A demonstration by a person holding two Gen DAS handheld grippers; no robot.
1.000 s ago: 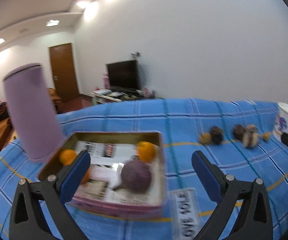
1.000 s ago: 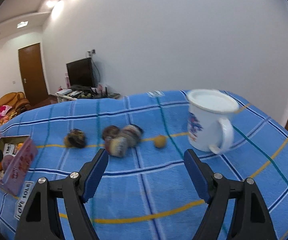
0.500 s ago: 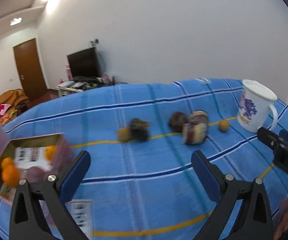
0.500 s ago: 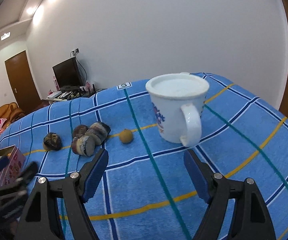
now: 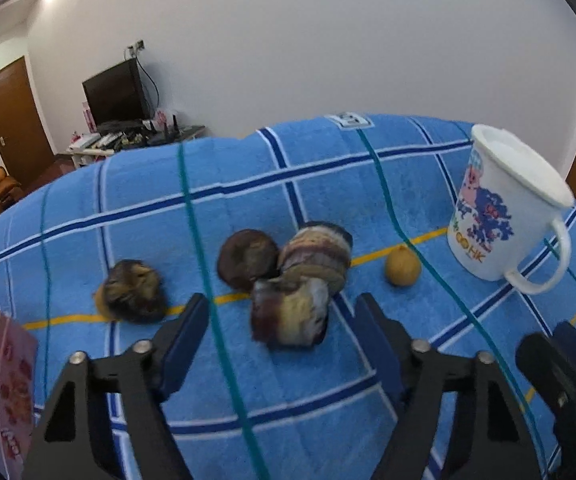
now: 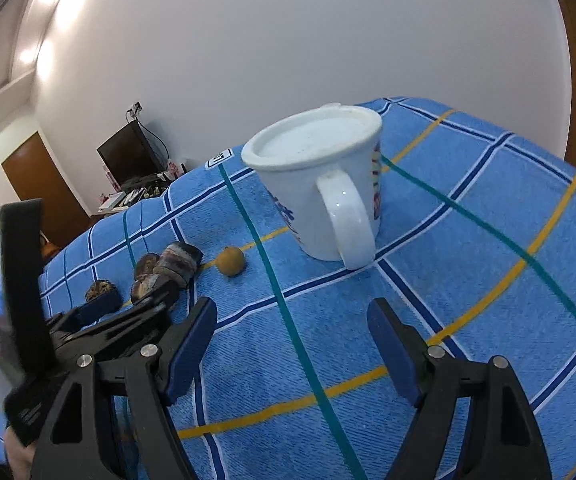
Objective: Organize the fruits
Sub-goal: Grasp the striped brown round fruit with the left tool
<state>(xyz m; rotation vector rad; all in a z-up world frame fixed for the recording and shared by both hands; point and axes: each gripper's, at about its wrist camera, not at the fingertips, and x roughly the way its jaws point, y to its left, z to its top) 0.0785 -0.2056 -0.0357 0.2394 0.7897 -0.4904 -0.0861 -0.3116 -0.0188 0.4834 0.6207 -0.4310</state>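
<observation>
The left gripper (image 5: pixel 282 336), jaws just narrowing yet apart around the nearest mottled fruit (image 5: pixel 290 312), risks nudging the touching fruits (image 5: pixel 316 254) away; right gripper (image 6: pixel 292 344) stands apart, empty.

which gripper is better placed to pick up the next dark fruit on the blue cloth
Probably left. The left gripper, whose jaws have just been closing, frames the nearest dark fruit; the right gripper faces the mug.

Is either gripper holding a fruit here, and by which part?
Neither. The left gripper, jaws just closing, brackets the nearest mottled fruit without visible contact; the right gripper is open over bare cloth.
</observation>
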